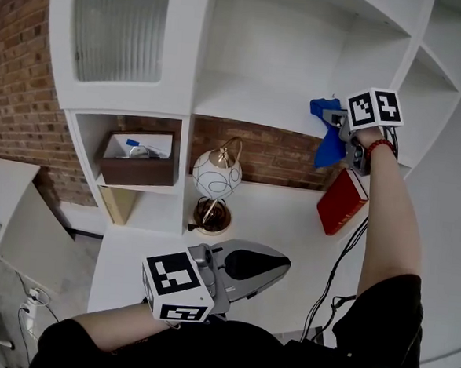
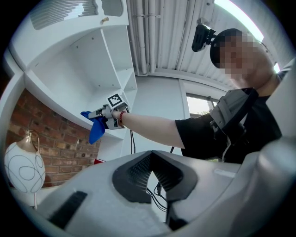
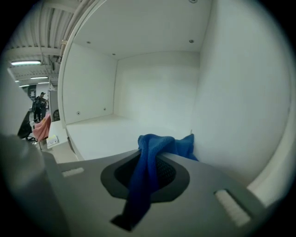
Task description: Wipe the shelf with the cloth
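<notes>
White shelf [image 1: 244, 101]: right gripper [image 1: 335, 122] jaws clamp cloth [image 1: 326, 148] above red book [image 1: 342, 201]; left gripper [image 2: 150, 159] jaws closed.

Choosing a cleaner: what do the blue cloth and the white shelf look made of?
Blue cloth: soft fabric, perhaps microfibre; it hangs in limp folds with a fine weave. White shelf: smooth matt board, painted or laminated; no grain shows.

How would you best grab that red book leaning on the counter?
Probably by its upper edge, coming from above and the left. The book stands tilted on the counter, apparently leaning rightward, so its upper edge sticks up free and the red cover faces open space.
</notes>
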